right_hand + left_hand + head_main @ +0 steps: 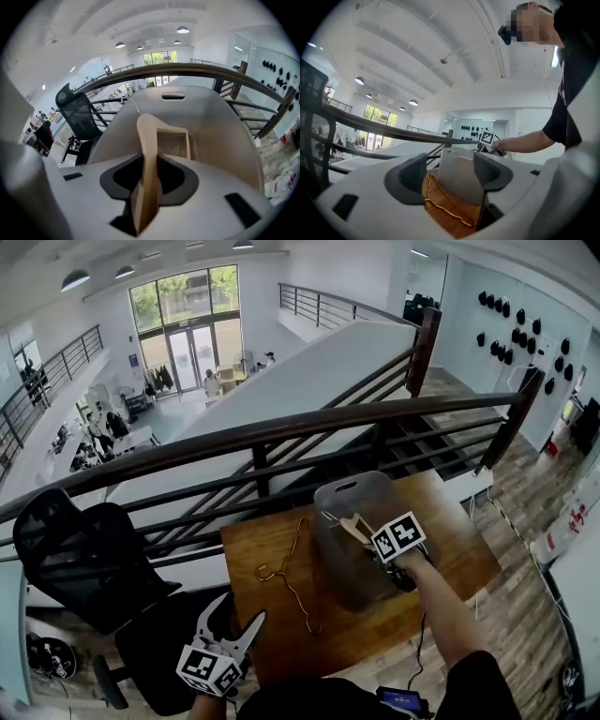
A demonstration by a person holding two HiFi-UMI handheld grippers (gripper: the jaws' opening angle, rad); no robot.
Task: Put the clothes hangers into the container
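Starting at the left of the head view, a black mesh office chair (84, 559) stands below the dark metal railing (281, 432), next to the wooden table (281, 652). Just off the table's near-left corner, over the chair's seat, the left gripper (242, 626) hovers roughly level with its jaws spread apart and nothing between them. Its own view looks through the gap along the tabletop. To its right a gold wire hanger (292, 579) lies flat on the bare wood with its hook toward the table's left edge. It is just beside the container's left wall, and whether the two touch cannot be told. Next comes the grey translucent plastic container (342, 587), standing at the middle of the table with a handle slot in its far wall. Over its open mouth the right gripper (367, 538) tilts steeply down, its jaws clamped on a pale wooden hanger (353, 525) that stands edge-on between the pads. The hanger's crossbar reaches down within the container's walls, and its metal hook points toward the left rim. Whether it touches the bottom cannot be told. The person's bare forearm (441, 606) runs from that gripper toward the lower right.
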